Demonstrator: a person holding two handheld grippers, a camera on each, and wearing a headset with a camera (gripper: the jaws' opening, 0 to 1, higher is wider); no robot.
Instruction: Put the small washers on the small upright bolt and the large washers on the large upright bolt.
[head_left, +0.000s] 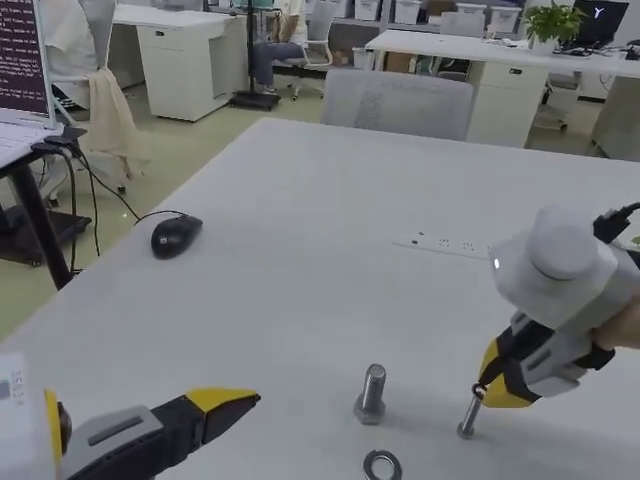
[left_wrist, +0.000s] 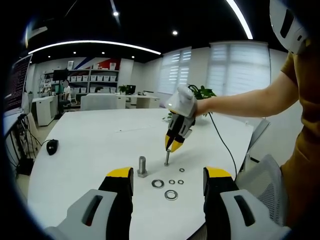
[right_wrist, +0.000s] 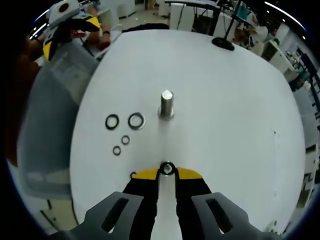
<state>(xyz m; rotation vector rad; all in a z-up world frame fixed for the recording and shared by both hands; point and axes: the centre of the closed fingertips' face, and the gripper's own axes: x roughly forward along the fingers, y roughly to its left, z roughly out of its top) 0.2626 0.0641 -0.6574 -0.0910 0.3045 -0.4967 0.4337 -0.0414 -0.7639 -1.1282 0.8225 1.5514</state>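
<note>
Our right gripper (right_wrist: 167, 172), grey with yellow-tipped jaws, is clamped on a small dark metal washer (right_wrist: 167, 169), which is pinched flat between its two tips. In the head view this gripper (head_left: 497, 388) slants down with its tips at the top of the thin upright steel bolt (head_left: 468, 413), so the held washer is right at the bolt's upper end. We cannot tell whether it is already over the bolt. The left gripper view shows the right gripper (left_wrist: 173, 145) leaning onto the thin bolt (left_wrist: 166, 159) in the same way.

Just beyond the right gripper's tips in its own view, the thick upright steel bolt (right_wrist: 166, 104) stands head down on the white tabletop (right_wrist: 225, 125). Left of the jaws a large ring washer (right_wrist: 136, 120) lies flat, with a second large washer (right_wrist: 112, 121) just beside it. Nearer the jaws lie a loose small washer (right_wrist: 125, 140) and another small washer (right_wrist: 116, 150). In the left gripper view we see a third small washer (left_wrist: 181, 170) near the thin bolt's foot.

Well apart from the right gripper, our left gripper (left_wrist: 169, 175) has its jaws spread wide and holds nothing. In the head view it (head_left: 222, 402) sits low at the near left.

Farther out lie a black computer mouse (head_left: 176, 235) and a white power strip (head_left: 450, 243).
</note>
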